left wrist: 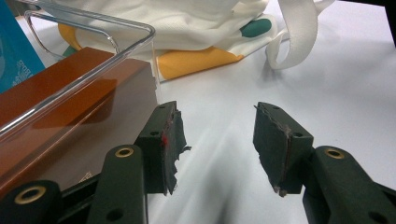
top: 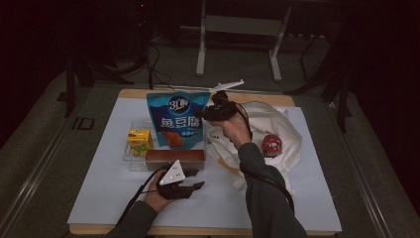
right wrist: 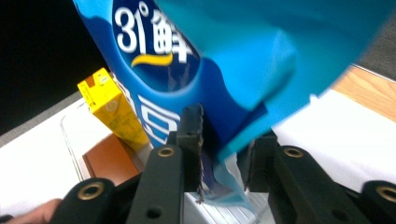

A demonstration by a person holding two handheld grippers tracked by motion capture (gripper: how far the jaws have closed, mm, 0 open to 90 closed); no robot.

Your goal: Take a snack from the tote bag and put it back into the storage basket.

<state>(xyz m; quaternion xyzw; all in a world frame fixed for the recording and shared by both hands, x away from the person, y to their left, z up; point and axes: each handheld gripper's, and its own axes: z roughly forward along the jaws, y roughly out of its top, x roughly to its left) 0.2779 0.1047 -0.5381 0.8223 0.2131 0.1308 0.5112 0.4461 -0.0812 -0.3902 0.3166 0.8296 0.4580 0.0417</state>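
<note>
A tall blue snack bag [top: 176, 119] stands upright in a clear plastic tray [top: 130, 161] beside a yellow juice box [top: 139, 141] and a flat brown box [top: 173, 156]. My right gripper [top: 203, 114] is at the bag's upper right edge. In the right gripper view the blue snack bag [right wrist: 187, 70] has its side edge between the jaws of my right gripper [right wrist: 222, 140], which stand a little apart and do not pinch it. My left gripper [top: 196, 179] rests on the table in front of the tray's right corner. In the left gripper view my left gripper [left wrist: 217, 140] is open with nothing in it.
A white cloth tote [top: 267, 129] with a round red print [top: 272, 145] lies right of the tray, and its strap [left wrist: 299, 32] loops onto the white table cover [top: 99, 188]. The tray's clear wall [left wrist: 93, 74] is just left of my left jaws. Metal stand legs [top: 200, 49] rise behind the table.
</note>
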